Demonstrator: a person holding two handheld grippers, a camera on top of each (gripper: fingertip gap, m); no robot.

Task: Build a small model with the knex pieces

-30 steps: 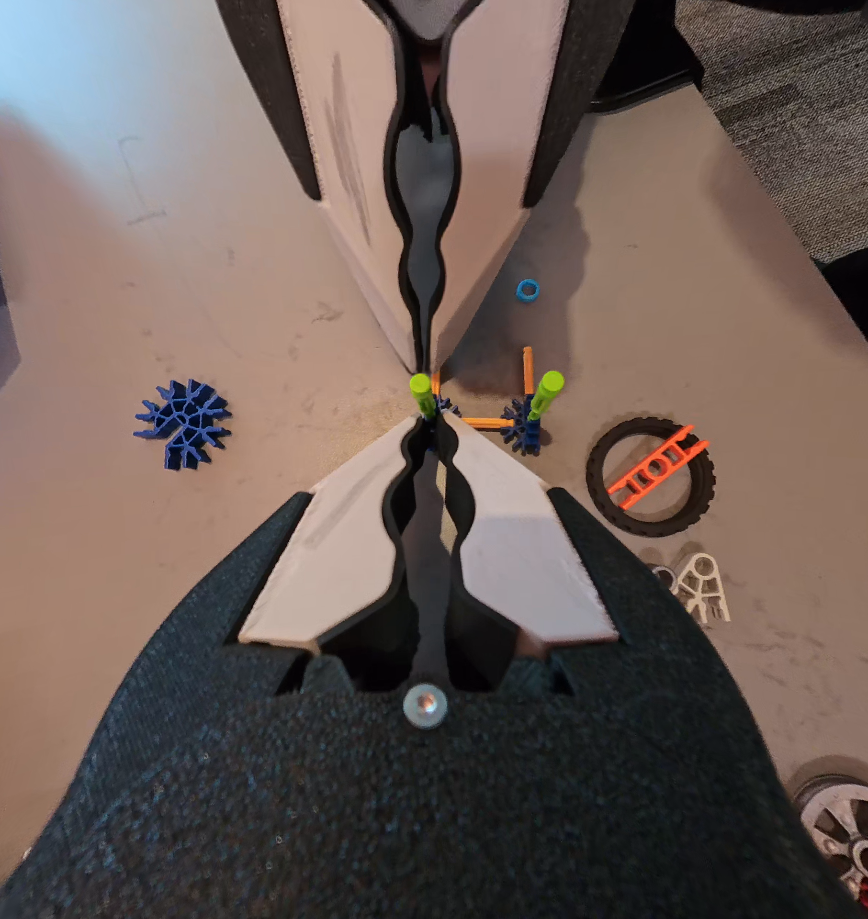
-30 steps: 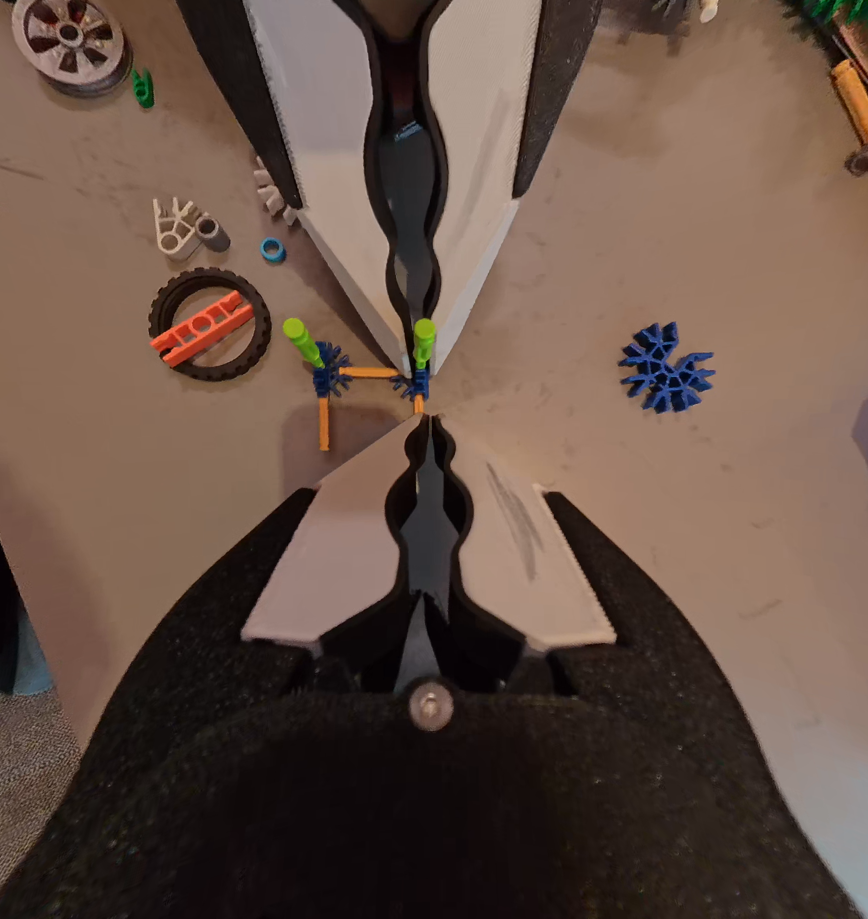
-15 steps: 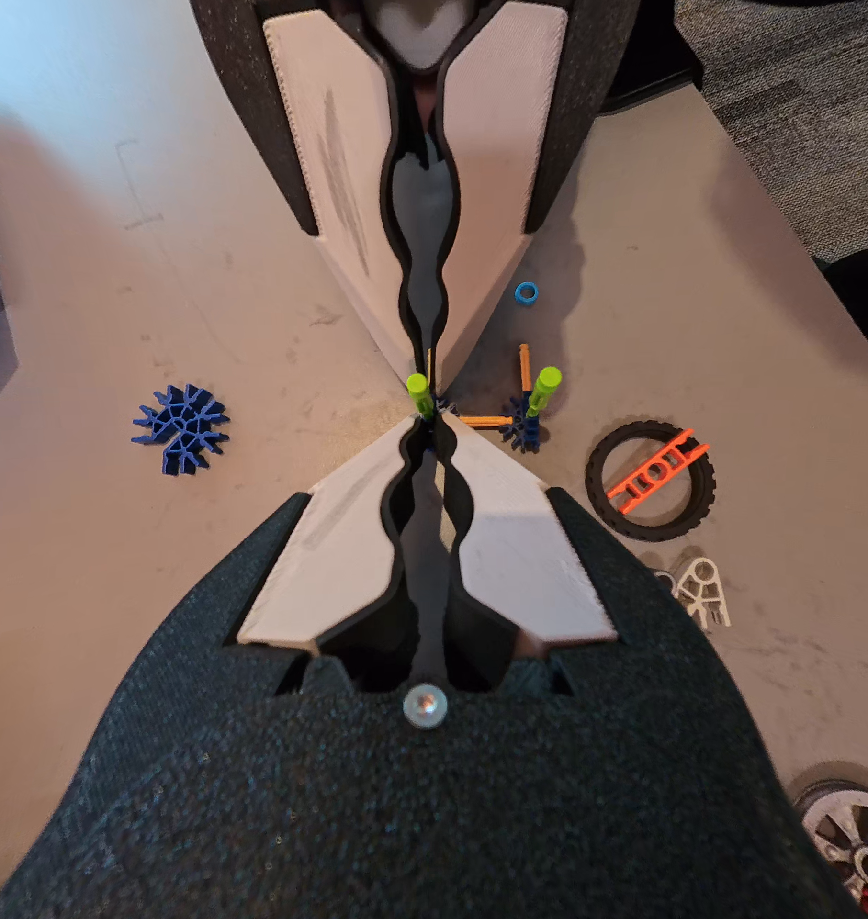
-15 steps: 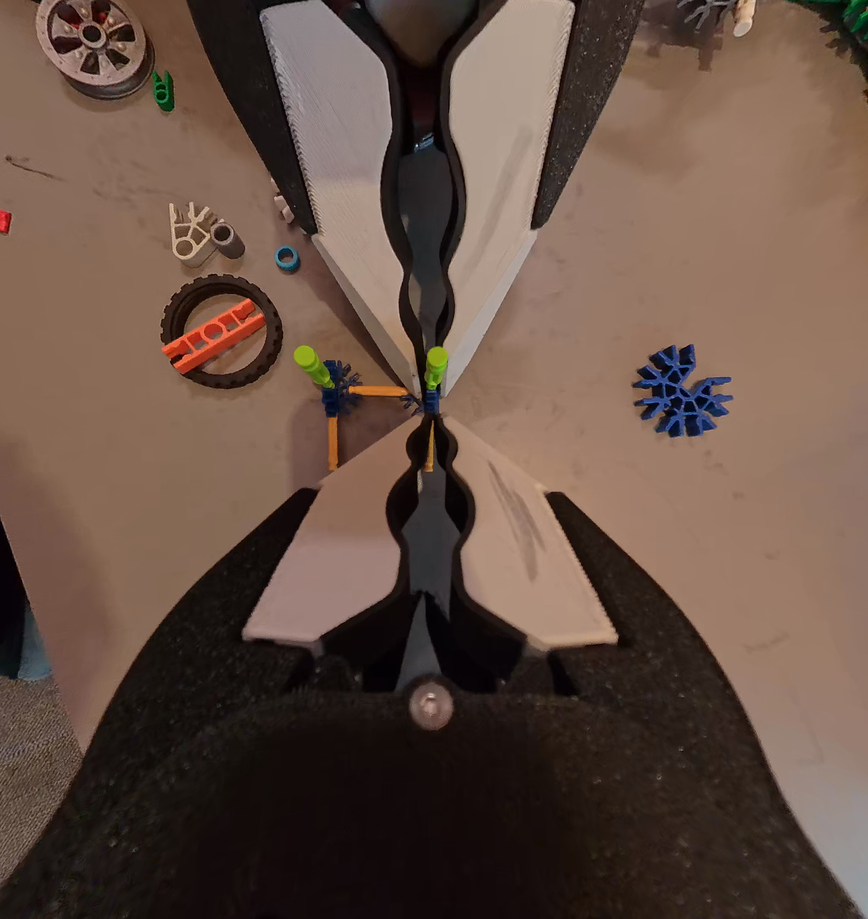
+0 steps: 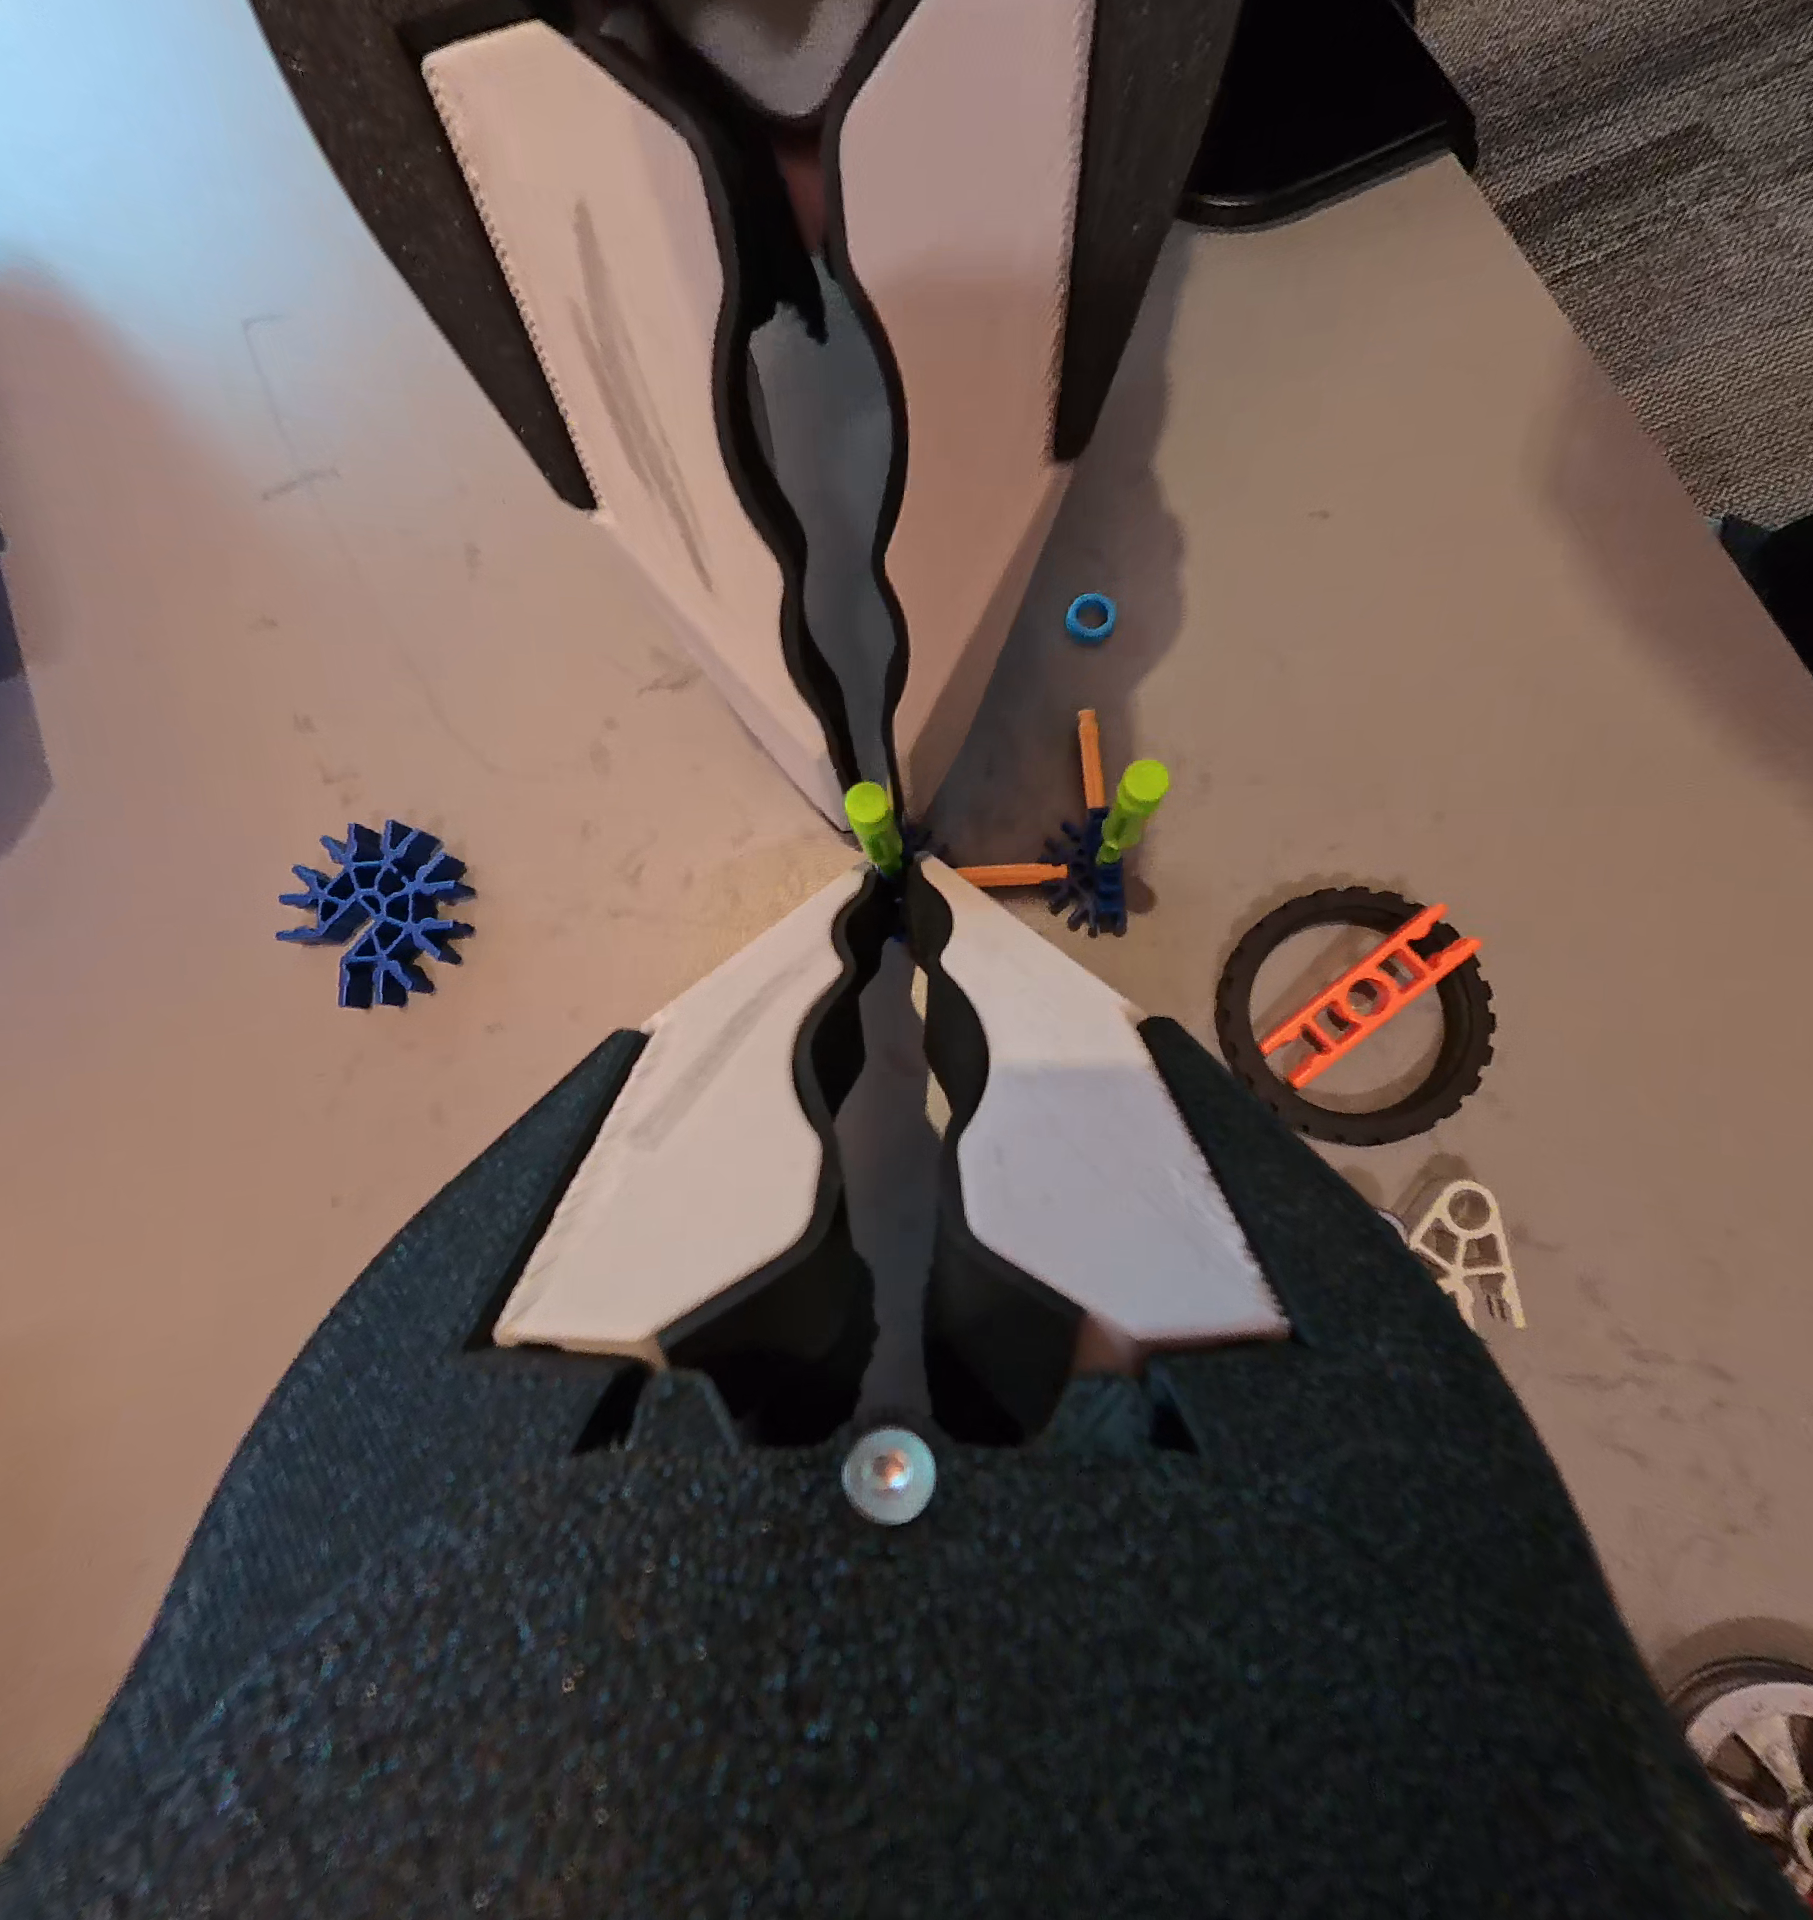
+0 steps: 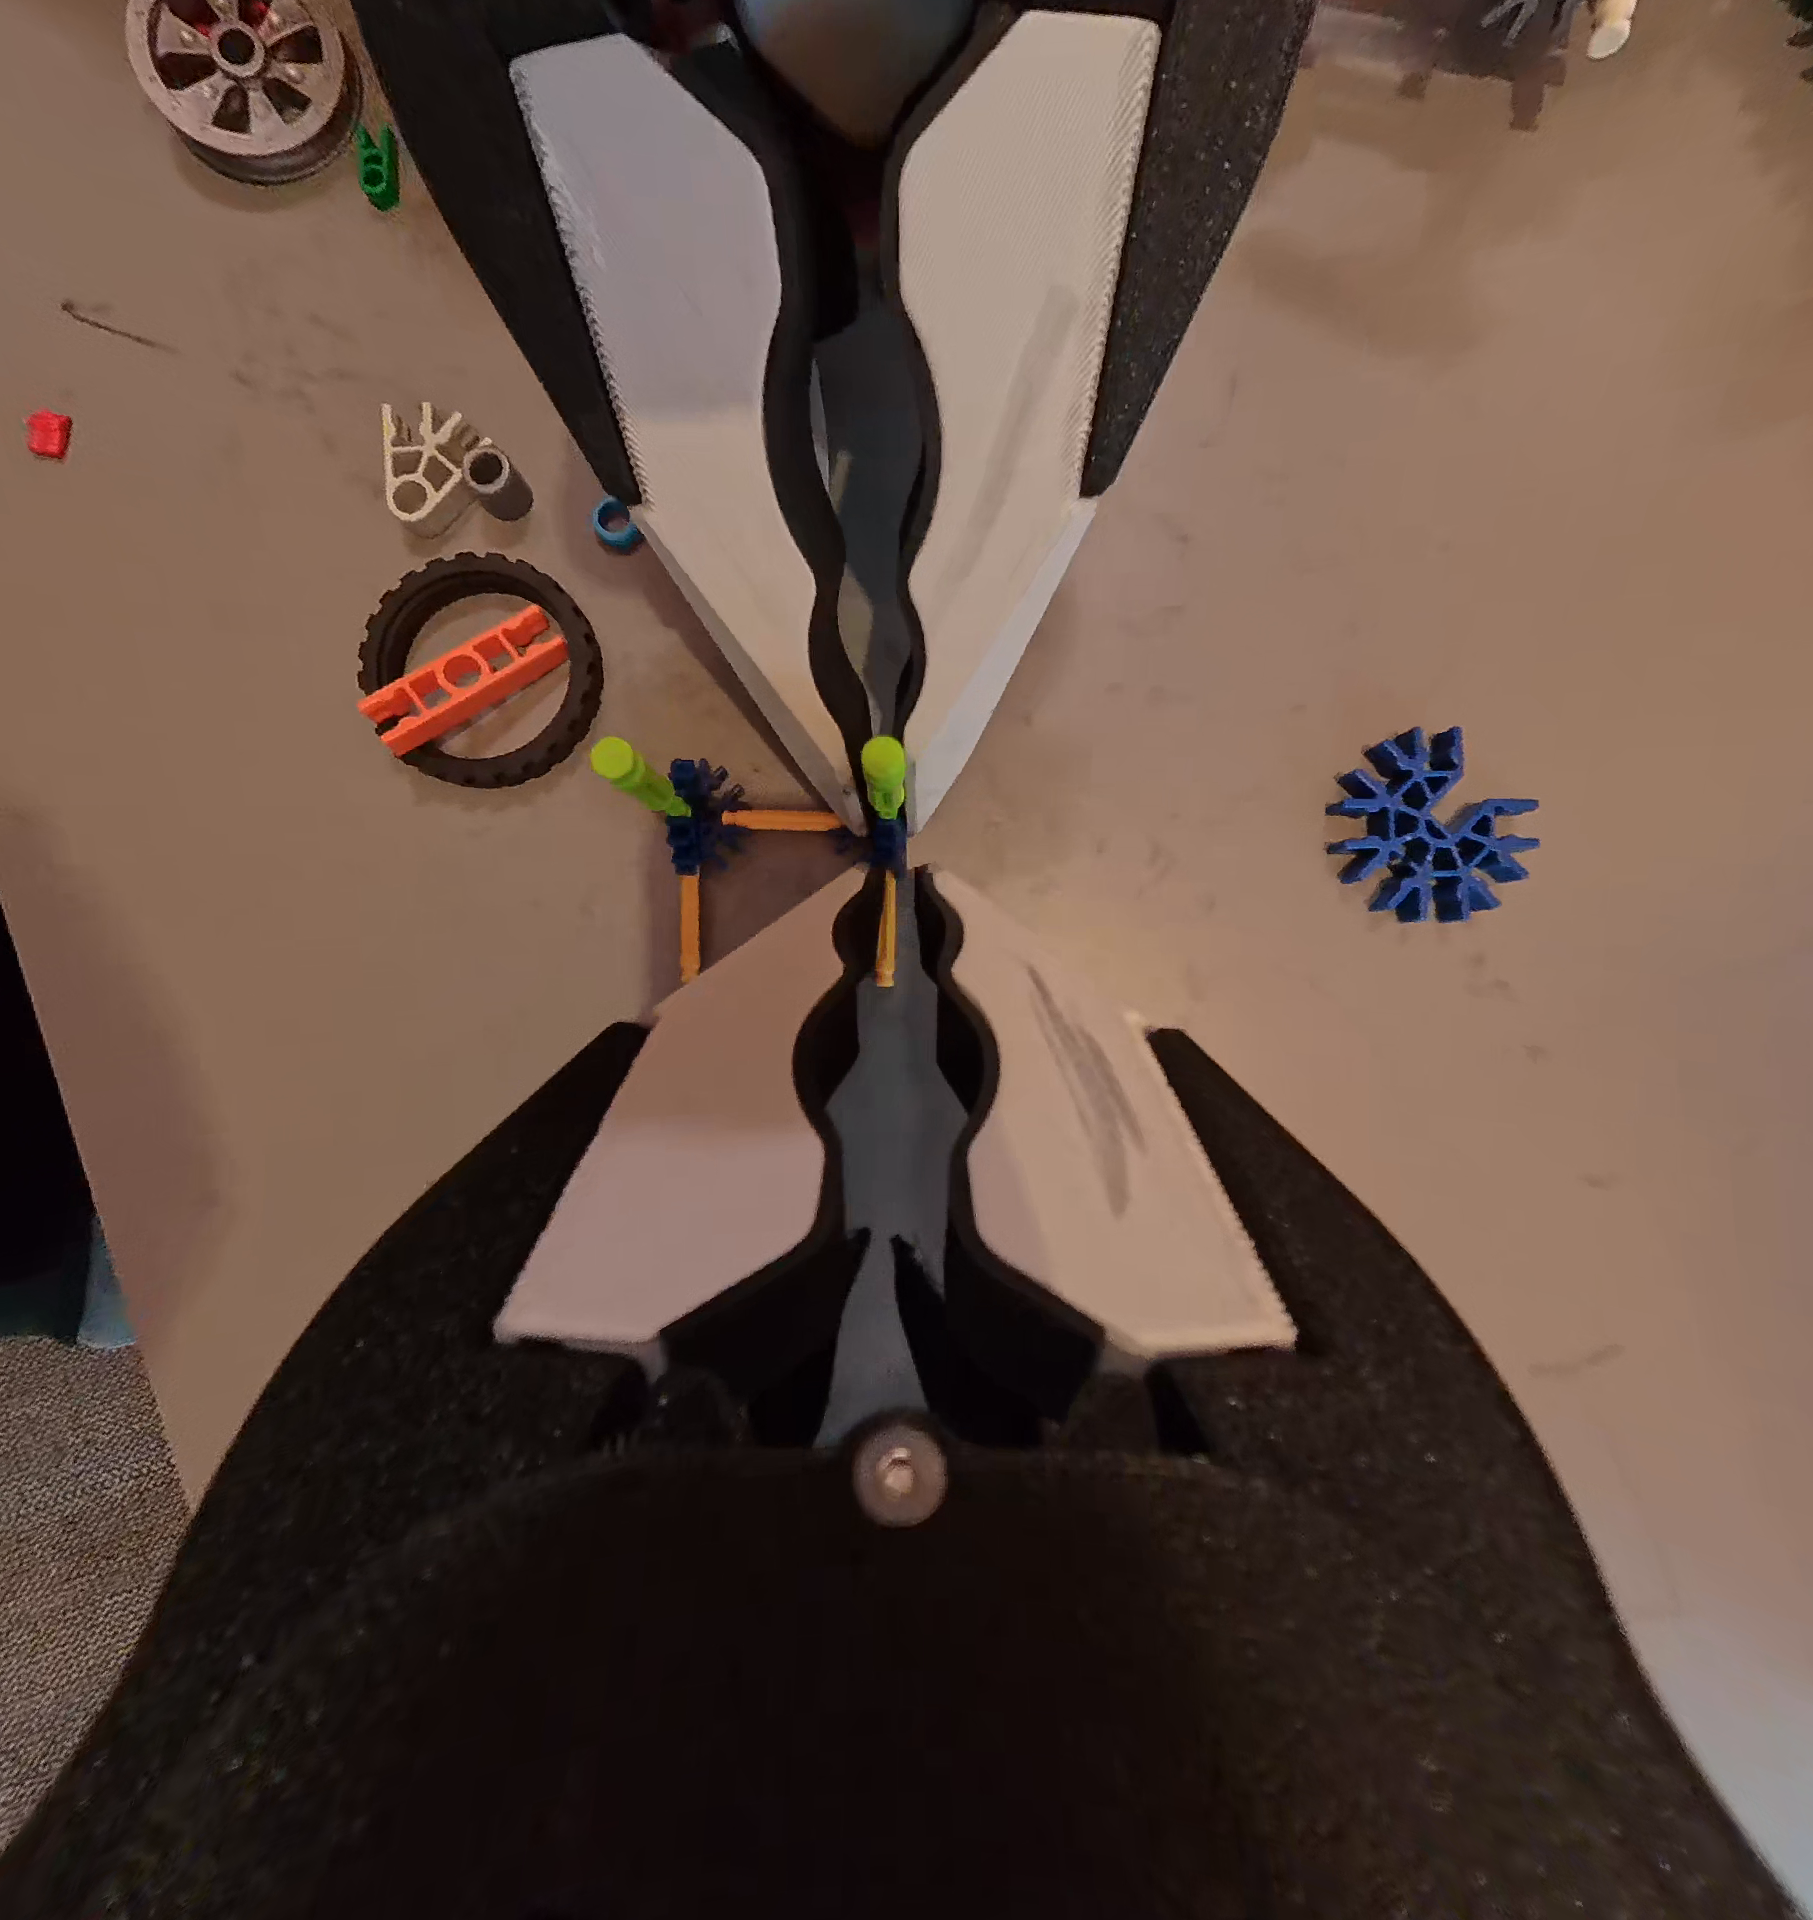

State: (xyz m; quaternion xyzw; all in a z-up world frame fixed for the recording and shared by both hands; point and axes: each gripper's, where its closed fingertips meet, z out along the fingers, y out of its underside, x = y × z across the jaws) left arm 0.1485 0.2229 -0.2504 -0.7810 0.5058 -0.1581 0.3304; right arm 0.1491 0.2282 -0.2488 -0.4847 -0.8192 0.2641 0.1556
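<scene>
My left claw [image 5: 889,883] is pinched down to a thin slit on the small blue connector [image 5: 894,902] at the near corner of the rod-and-connector frame, right under the upright lime-green peg [image 5: 871,823]. Meeting it tip to tip from the top of the frame, my right claw [image 6: 886,868] is likewise pressed nearly together at that same corner; in its own view a short orange rod [image 6: 886,930] runs down between its tips, though I cannot tell for sure whether they actually bite on it.

In the left wrist view, an orange rod [image 5: 1008,875] leads right from the pinched corner to a second blue connector [image 5: 1089,894], which carries a tilted lime-green peg [image 5: 1130,810] and another orange rod [image 5: 1090,756] pointing up the frame. A light blue ring [image 5: 1090,619] lies above that on the counter [image 5: 1504,727]. Right of centre sits a black tyre [image 5: 1355,1016] with an orange strut piece [image 5: 1367,997] lying across it, and below it a white triangular connector [image 5: 1465,1247]. A silver spoked wheel [image 5: 1806,1766] shows at the lower right corner. Well apart at middle left lies a big blue snowflake connector [image 5: 377,910].

In the right wrist view, a small red piece [image 6: 48,433] lies at the left edge and a green clip [image 6: 376,166] beside the wheel at upper left.
</scene>
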